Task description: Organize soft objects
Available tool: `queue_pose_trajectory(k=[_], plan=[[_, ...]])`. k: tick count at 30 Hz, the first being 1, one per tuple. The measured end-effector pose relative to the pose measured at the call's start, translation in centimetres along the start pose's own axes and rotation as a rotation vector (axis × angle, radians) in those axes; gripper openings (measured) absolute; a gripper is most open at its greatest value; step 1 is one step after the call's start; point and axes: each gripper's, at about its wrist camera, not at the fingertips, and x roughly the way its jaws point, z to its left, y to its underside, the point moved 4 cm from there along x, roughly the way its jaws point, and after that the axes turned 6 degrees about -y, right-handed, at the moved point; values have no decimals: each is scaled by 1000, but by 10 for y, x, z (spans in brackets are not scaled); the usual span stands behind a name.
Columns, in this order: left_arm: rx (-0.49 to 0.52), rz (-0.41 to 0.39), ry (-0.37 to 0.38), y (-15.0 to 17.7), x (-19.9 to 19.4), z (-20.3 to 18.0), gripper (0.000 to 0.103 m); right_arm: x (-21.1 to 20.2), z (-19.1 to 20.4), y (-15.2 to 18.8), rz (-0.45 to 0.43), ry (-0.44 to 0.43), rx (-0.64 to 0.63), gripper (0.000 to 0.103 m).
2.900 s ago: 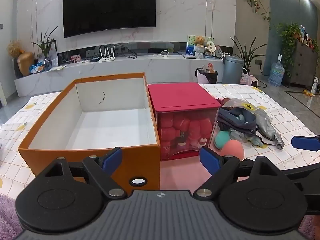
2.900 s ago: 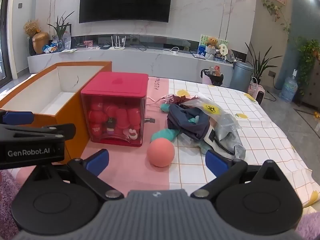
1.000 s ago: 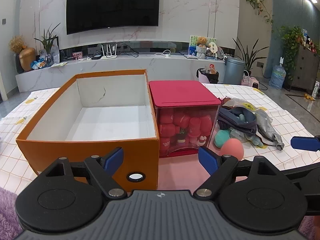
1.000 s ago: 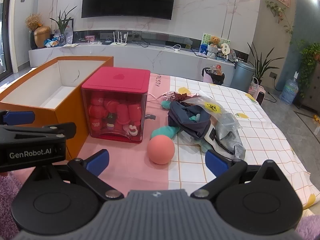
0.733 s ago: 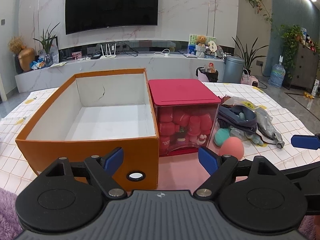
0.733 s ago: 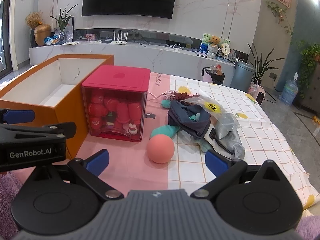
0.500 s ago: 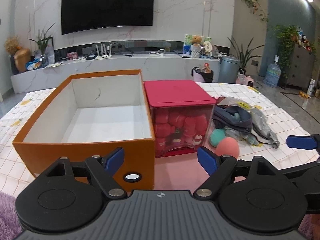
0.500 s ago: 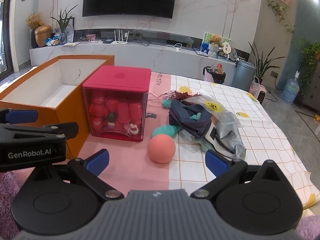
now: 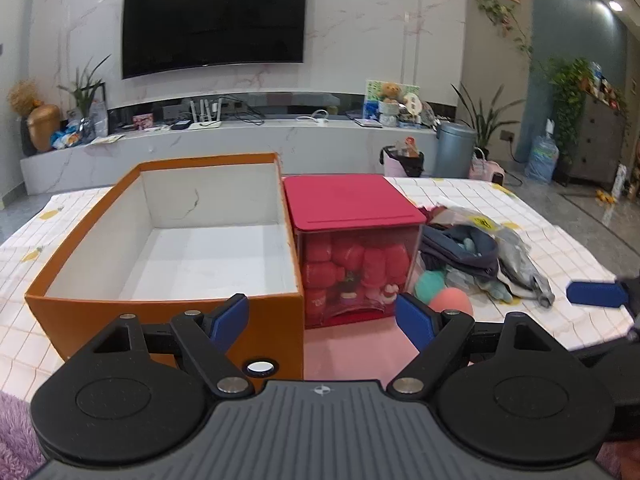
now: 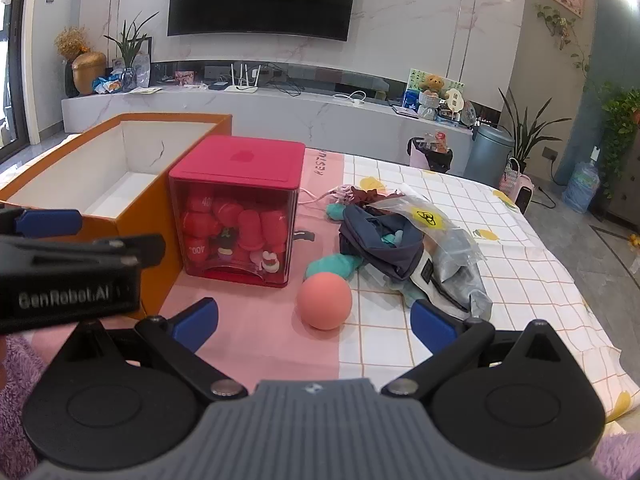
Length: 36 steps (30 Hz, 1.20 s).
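An empty orange box (image 9: 168, 312) with a white inside stands on the left; it also shows in the right wrist view (image 10: 152, 240). A clear box with a red lid (image 9: 352, 204) (image 10: 240, 160) holds red soft things beside it. A pink ball (image 10: 324, 300) (image 9: 452, 300) lies on the pink mat, next to a teal soft toy (image 10: 332, 266) and a heap of dark cloth and a plastic bag (image 10: 400, 236). My left gripper (image 9: 324, 316) is open and empty in front of the boxes. My right gripper (image 10: 314, 320) is open and empty just short of the ball.
The table has a checked cloth (image 10: 520, 264) with a pink mat (image 10: 256, 336) in the middle. The left gripper's body (image 10: 68, 268) crosses the left of the right wrist view. A TV wall, shelf and plants stand behind.
Both grippers have shifted slightly; the right one has moved a little forward toward the ball. Nothing on the table has moved.
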Motion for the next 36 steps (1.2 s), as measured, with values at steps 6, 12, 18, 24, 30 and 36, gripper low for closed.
queue_pose_trajectory(k=[6,12,18,24,30,36], plan=[[-66,-6,-43,-9,3,10,97,3,-5,0,28,49,12,100],[-69,2,-27,-24,6,8,97,1,-31,-11,39,79,79,100],[53,-37,27,-39,9,-15,97,0,-87,-33,37,121,176,100],[244,-61,142,-39,18,-61,99,27,-147,-37,112,87,293,100],[471,-16,342,0,38,-127,99,57,-178,-33,113,-15,421,89],[568,8,354,35,74,-156,99,82,-179,-45,58,-68,393,89]])
